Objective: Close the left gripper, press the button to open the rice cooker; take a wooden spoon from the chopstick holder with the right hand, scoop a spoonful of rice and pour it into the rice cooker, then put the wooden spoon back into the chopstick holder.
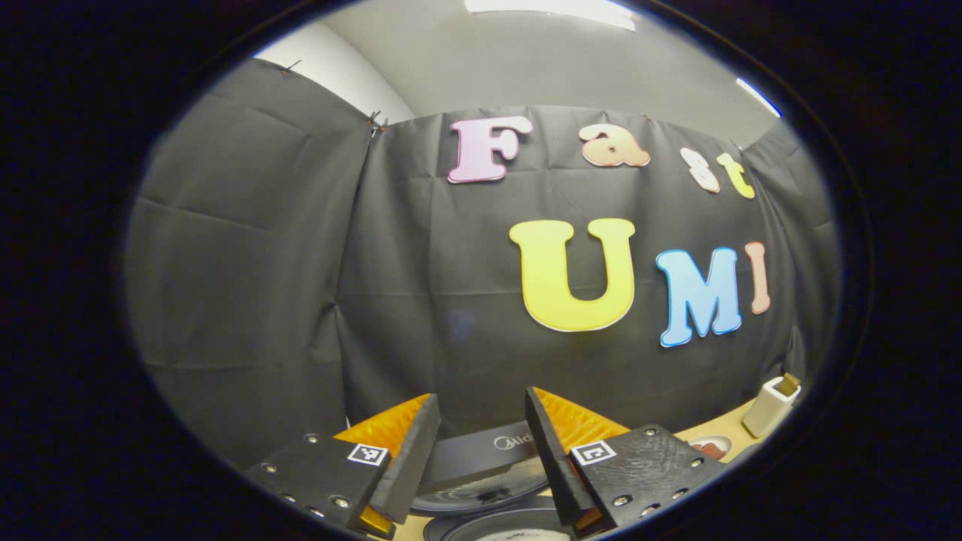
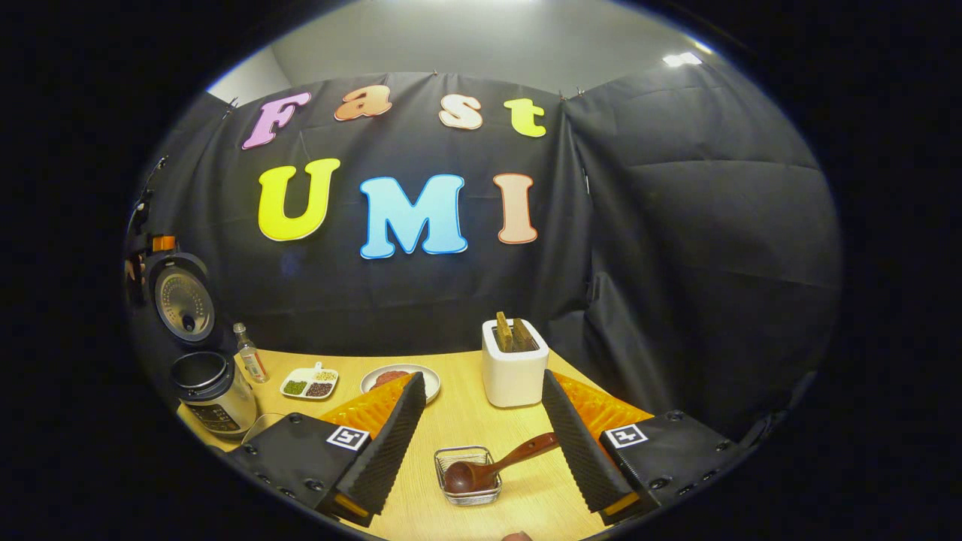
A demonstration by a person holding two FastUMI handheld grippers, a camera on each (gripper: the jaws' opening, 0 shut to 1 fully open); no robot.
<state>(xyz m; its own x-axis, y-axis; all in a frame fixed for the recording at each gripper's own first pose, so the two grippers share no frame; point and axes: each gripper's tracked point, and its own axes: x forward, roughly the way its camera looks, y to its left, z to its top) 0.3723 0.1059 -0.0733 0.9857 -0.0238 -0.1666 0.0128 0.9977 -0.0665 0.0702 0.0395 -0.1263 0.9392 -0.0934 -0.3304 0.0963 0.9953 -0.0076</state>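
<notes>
Right gripper view, near to far: right gripper point(image 2: 481, 428) has its jaws spread wide, nothing between them. Wooden spoon point(image 2: 492, 466) sits just ahead at 6 o'clock, bowl down in a small wire basket point(image 2: 467, 475), handle running up toward 3 o'clock and ending next to the inner face of the right-hand finger; can't tell if it touches. Neither finger presses on it.

Beyond that, on the wooden table point(image 2: 458, 421): white chopstick holder point(image 2: 514, 364) just right of centre, with two wooden handles standing up out of its top. A white plate point(image 2: 402, 378) with something reddish is at 7 o'clock of the holder, then a small divided dish point(image 2: 310, 382) with three kinds of grain further toward 9 o'clock, then a small bottle point(image 2: 251, 358). Rice cooker point(image 2: 207, 387) is at the far 9 o'clock edge, lid up and standing open, inner pot visible.

Left gripper view: left gripper point(image 1: 481, 443) jaws are apart, holding nothing. The open rice cooker point(image 1: 488, 466) is right below, between the fingers at 6 o'clock. Chopstick holder point(image 1: 770, 406) is at 4 o'clock, well apart, with the plate point(image 1: 710, 447) near it
</notes>
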